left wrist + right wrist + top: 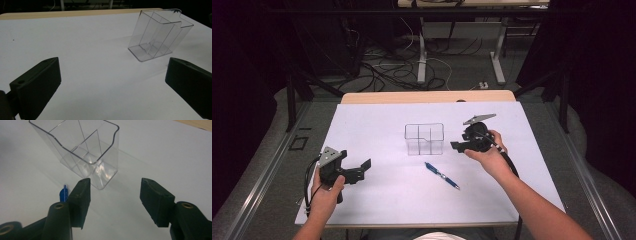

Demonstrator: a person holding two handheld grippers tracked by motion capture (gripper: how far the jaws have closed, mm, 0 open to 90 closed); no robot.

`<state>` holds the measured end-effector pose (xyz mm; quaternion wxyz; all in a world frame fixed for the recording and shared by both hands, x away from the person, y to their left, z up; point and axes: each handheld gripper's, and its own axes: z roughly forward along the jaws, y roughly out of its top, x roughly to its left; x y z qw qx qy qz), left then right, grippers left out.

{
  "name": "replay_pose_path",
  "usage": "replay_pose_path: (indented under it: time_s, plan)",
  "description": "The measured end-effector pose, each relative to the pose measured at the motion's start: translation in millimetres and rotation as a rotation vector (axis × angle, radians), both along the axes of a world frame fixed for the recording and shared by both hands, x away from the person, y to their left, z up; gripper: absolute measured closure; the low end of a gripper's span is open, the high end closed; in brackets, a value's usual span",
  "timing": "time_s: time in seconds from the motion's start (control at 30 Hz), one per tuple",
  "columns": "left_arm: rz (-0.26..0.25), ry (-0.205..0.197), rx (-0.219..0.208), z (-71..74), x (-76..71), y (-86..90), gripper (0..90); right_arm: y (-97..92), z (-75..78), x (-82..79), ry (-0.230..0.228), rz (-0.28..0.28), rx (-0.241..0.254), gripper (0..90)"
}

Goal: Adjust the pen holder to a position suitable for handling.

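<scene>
The right gripper [114,200] has its jaws apart with nothing between them, pointing at the clear plastic holder [82,152] just ahead, likely positioned to deal with it or the pen beside it. The left gripper [110,87] sits wide open and empty too, resting low near the table's front left, seemingly waiting. The holder stands upright mid-table, thin-walled, glossy, and split by inner dividers into compartments, all empty. A blue pen [441,175], slim and smooth, lies flat on the matte white table [377,200] just in front of the holder, not touching it.
</scene>
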<state>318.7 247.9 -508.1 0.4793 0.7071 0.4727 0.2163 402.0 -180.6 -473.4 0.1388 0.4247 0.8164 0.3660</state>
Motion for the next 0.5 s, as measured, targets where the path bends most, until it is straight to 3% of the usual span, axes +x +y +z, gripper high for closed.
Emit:
replay_pose_path:
  time_s: [0.17, 0.5]
  plan:
    - [-0.002, 0.0, 0.0, -0.2, 0.2, -0.2, 0.1, 3.1, 6.1, -7.8, -0.01, 0.045, -0.059, 38.7]
    - [-0.005, 0.004, 0.001, 0.2, -0.9, -1.2, 0.1, 15.4, 10.2, -20.0, 0.068, 0.116, -0.117, 35.5]
